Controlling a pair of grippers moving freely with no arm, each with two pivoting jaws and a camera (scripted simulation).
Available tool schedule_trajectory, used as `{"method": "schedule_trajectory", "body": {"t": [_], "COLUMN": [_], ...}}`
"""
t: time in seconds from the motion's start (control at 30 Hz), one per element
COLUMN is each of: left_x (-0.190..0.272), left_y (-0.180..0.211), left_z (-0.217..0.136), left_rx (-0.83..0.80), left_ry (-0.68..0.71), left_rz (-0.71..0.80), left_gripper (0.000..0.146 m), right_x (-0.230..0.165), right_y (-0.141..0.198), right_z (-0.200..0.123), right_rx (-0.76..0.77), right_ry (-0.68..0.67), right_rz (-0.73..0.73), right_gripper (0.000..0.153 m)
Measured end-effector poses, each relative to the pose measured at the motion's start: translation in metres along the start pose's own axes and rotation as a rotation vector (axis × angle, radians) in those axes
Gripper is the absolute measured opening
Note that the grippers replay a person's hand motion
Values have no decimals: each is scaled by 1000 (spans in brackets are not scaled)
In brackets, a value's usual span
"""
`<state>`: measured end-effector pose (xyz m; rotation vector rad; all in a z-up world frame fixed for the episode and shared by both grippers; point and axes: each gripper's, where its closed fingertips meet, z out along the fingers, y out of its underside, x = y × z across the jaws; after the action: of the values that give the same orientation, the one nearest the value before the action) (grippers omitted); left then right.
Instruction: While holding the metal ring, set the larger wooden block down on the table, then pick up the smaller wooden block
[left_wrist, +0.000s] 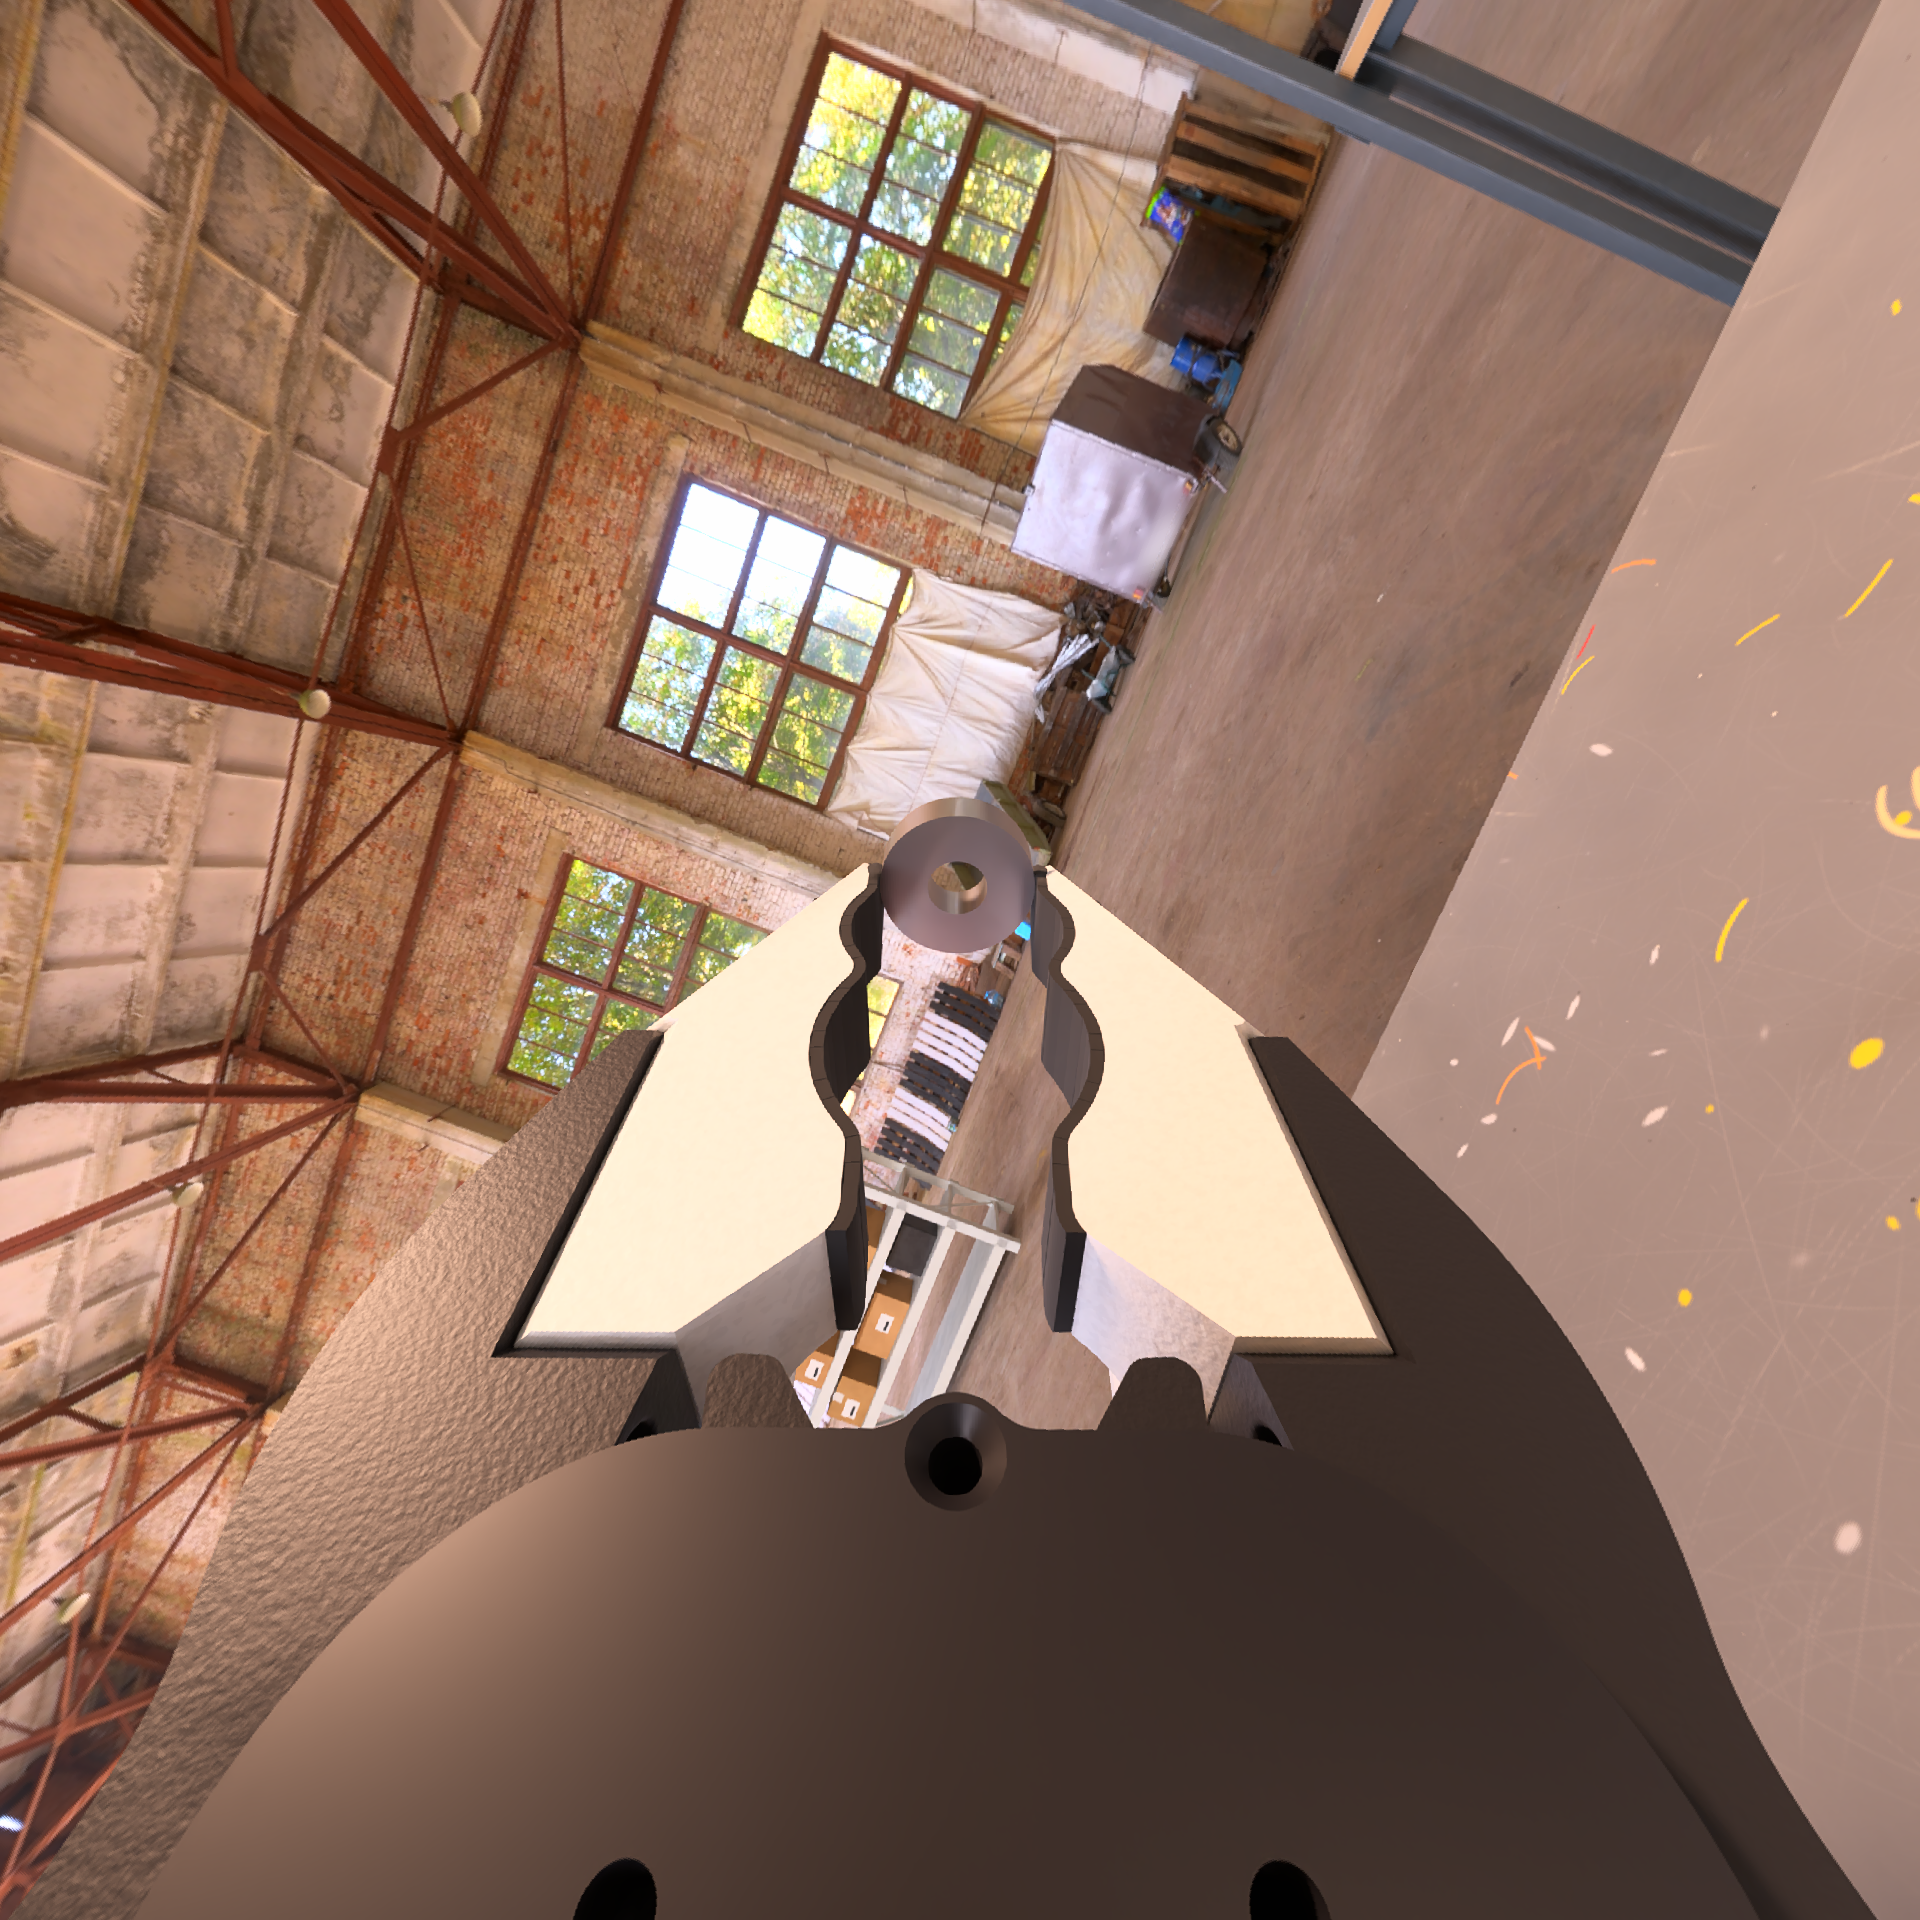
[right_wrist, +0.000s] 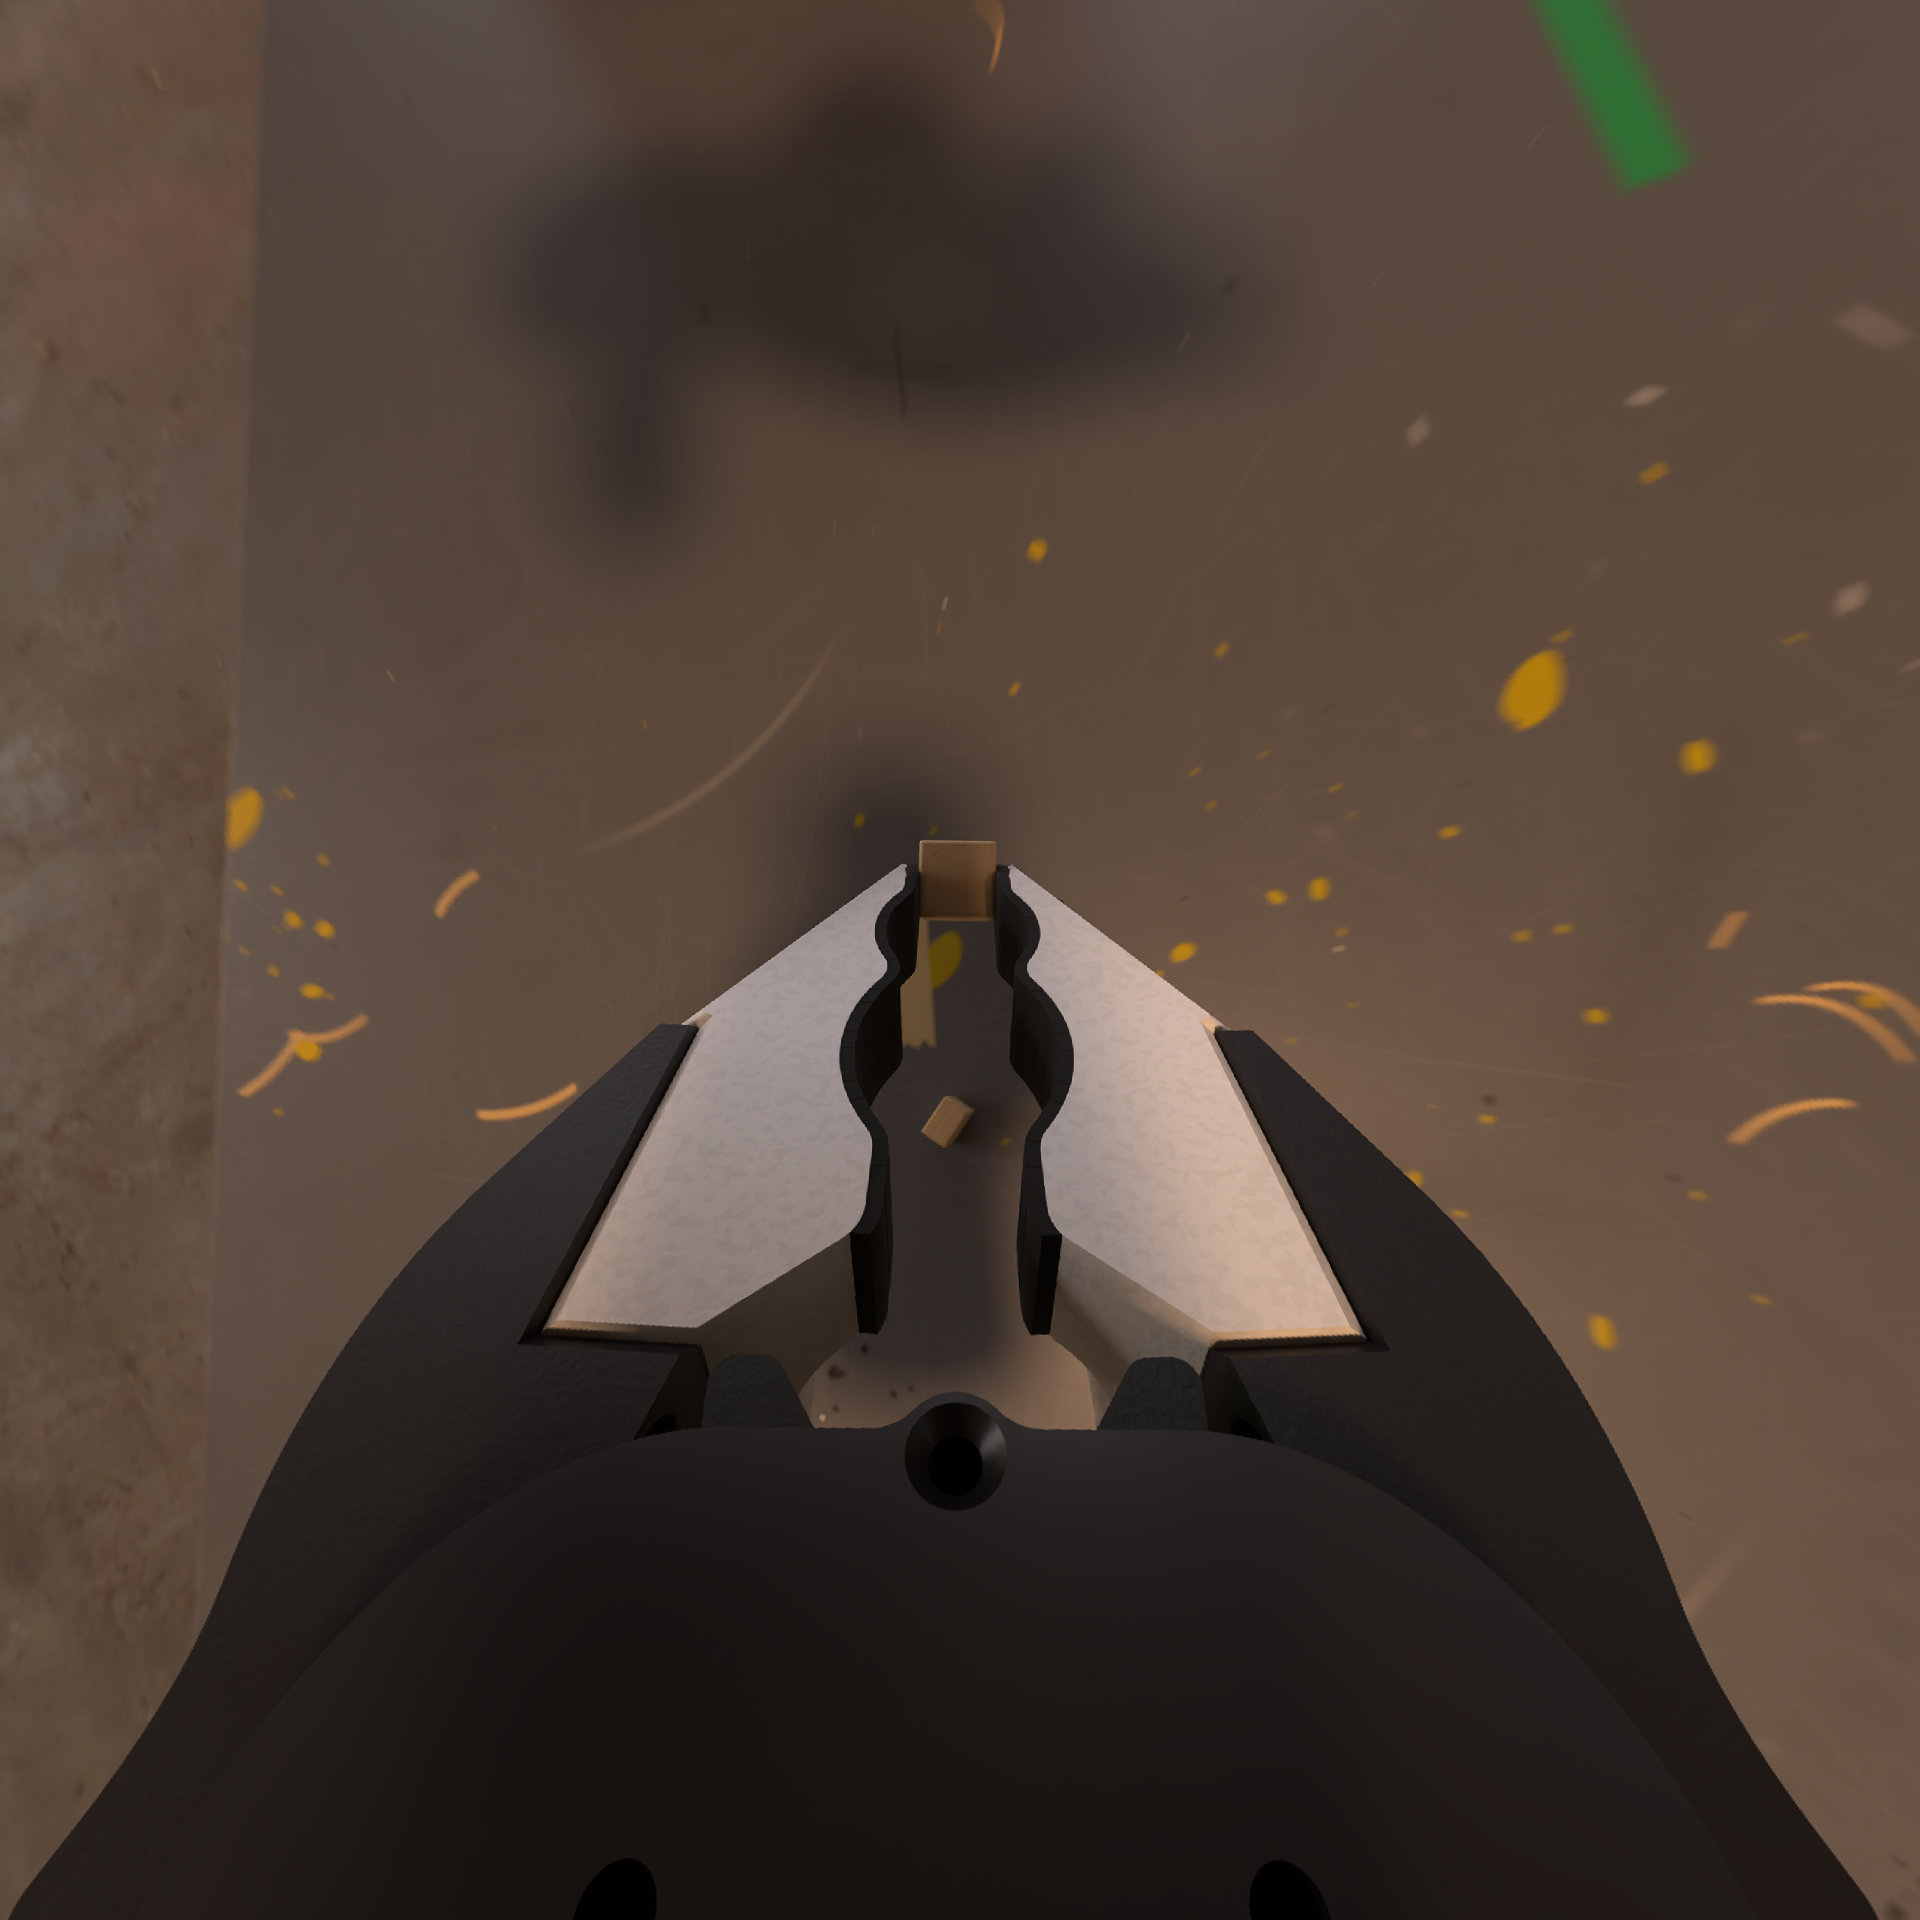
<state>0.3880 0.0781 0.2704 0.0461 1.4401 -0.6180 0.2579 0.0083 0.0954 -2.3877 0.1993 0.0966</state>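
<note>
Wooden blocks: the right gripper (right_wrist: 957, 883) is pinching the larger wooden block (right_wrist: 957, 881) above the table (right_wrist: 1351, 623), the smaller wooden block (right_wrist: 945, 1122) lying below. Left gripper (left_wrist: 957, 894) is clasping the metal ring (left_wrist: 957, 885) aloft. Setting-down likely comes next: lowering, then releasing.

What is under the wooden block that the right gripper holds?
Under the larger wooden block, held in the right gripper, lies the paint-speckled table, with the smaller wooden block resting on it. The gripper's body hides the nearer tabletop.
</note>
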Motion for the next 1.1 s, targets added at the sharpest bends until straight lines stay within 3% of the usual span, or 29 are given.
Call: {"method": "schedule_trajectory", "body": {"t": [0.17,0.33,0.37,0.47,0.6,0.77,0.93,1.1], "left_x": [5,12,11,8,5,4,2,-1], "left_y": [-9,-15,-17,-20,-22,-24,-25,-25], "left_z": [0,2,1,-1,-2,-3,-4,-5], "left_rx": [23,38,46,60,67,73,76,81], "left_ry": [20,41,37,31,25,26,22,17], "left_rz": [12,16,13,-3,-14,-19,-23,-33], "left_gripper": [28,28,28,28,28,28,28,28], "right_x": [-22,-29,-28,-25,-28,-28,-16,-6], "right_y": [43,59,60,62,63,71,81,80], "right_z": [53,70,70,63,41,24,25,12], "right_rx": [-131,-169,-166,-163,-124,-119,-152,-18], "right_ry": [4,18,25,97,160,222,344,497], "right_rz": [-97,-160,-157,-186,-242,-130,-122,34], "right_gripper": [13,16,30,44,46,47,47,43]}}
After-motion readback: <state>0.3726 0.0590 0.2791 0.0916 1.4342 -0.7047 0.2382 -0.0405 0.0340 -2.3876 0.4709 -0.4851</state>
